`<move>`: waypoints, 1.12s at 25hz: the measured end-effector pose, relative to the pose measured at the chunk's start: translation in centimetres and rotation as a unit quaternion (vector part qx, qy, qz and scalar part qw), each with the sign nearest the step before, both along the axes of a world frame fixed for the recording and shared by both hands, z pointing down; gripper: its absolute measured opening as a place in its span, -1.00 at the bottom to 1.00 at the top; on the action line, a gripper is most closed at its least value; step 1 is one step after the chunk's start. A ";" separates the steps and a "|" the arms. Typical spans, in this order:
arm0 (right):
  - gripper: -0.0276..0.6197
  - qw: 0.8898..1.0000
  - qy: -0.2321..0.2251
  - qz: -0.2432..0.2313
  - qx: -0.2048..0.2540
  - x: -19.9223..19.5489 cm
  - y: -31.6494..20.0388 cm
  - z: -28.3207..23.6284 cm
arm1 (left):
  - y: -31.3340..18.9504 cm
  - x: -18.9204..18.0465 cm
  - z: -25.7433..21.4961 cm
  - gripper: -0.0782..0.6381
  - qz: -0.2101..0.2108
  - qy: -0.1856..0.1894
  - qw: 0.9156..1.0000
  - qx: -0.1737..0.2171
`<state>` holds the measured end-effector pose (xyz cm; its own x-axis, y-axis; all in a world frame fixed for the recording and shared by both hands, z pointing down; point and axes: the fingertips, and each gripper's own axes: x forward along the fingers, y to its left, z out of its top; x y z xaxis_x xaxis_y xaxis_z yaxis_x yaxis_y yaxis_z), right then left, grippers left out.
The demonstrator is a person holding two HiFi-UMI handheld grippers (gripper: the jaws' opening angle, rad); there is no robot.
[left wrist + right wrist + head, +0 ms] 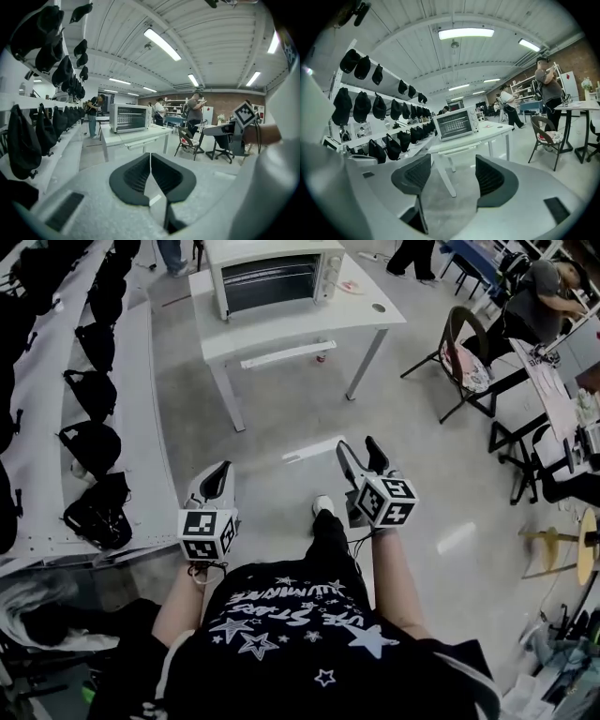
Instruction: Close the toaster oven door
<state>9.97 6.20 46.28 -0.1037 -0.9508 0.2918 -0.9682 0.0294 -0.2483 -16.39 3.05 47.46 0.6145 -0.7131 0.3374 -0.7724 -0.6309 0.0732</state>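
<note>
The white toaster oven [272, 277] stands on a white table [300, 329] a few steps ahead of me. Its glass door sits upright against the front and looks closed, as it also does in the left gripper view [130, 117] and the right gripper view [456, 123]. Both grippers hang low in front of my body, far from the oven. My left gripper [217, 474] [150, 159] is shut with its black pads touching and nothing between them. My right gripper [361, 454] [453, 171] is open with a wide empty gap between its pads.
A long white shelf [141, 427] with several black bags [94, 390] runs along the left. A folding chair [466, 357] and desks with a seated person [548, 292] stand on the right. Grey floor lies between me and the table.
</note>
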 end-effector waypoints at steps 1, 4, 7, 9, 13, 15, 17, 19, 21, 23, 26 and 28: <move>-0.04 1.000 -0.002 -0.009 0.001 1.1 -1.3 -0.1 | -0.7 1.1 -0.2 -0.72 -0.005 -0.004 1.000 0.002; -0.04 0.999 -0.007 -0.035 0.005 4.6 -5.3 -0.5 | -2.8 4.2 -1.4 -0.72 -0.025 -0.008 1.000 0.011; -0.04 0.999 -0.008 -0.046 0.014 8.7 -8.9 -1.7 | -4.8 6.9 -2.8 -0.72 -0.057 -0.014 0.998 0.026; -0.04 0.998 -0.007 -0.052 0.020 11.2 -11.1 -2.4 | -6.0 8.3 -3.4 -0.72 -0.080 -0.018 0.996 0.031; -0.04 0.997 -0.003 -0.075 0.019 14.6 -14.4 -2.7 | -7.9 10.7 -3.8 -0.72 -0.113 -0.020 0.993 0.030; -0.04 0.996 0.000 -0.092 0.014 15.5 -15.6 -2.3 | -8.7 11.9 -3.8 -0.72 -0.126 -0.021 0.991 0.032; -0.04 0.994 0.004 -0.108 0.008 16.0 -16.8 -1.8 | -9.4 12.6 -3.7 -0.72 -0.141 -0.022 0.989 0.035; -0.04 0.993 0.005 -0.122 0.003 16.3 -17.8 -1.2 | -10.1 13.0 -3.6 -0.72 -0.160 -0.022 0.986 0.038; -0.04 0.991 0.003 -0.134 -0.003 16.5 -18.5 -0.7 | -10.5 13.3 -3.5 -0.72 -0.175 -0.021 0.984 0.038; -0.05 0.990 0.000 -0.144 -0.009 16.8 -19.0 -0.1 | -10.8 13.7 -3.5 -0.72 -0.183 -0.024 0.982 0.036; -0.05 0.988 -0.004 -0.153 -0.023 16.7 -19.9 1.1 | -10.8 14.0 -3.2 -0.72 -0.191 -0.030 0.981 0.028; -0.06 0.987 -0.004 -0.157 -0.033 16.0 -20.8 2.2 | -10.9 13.7 -2.8 -0.72 -0.194 -0.032 0.980 0.020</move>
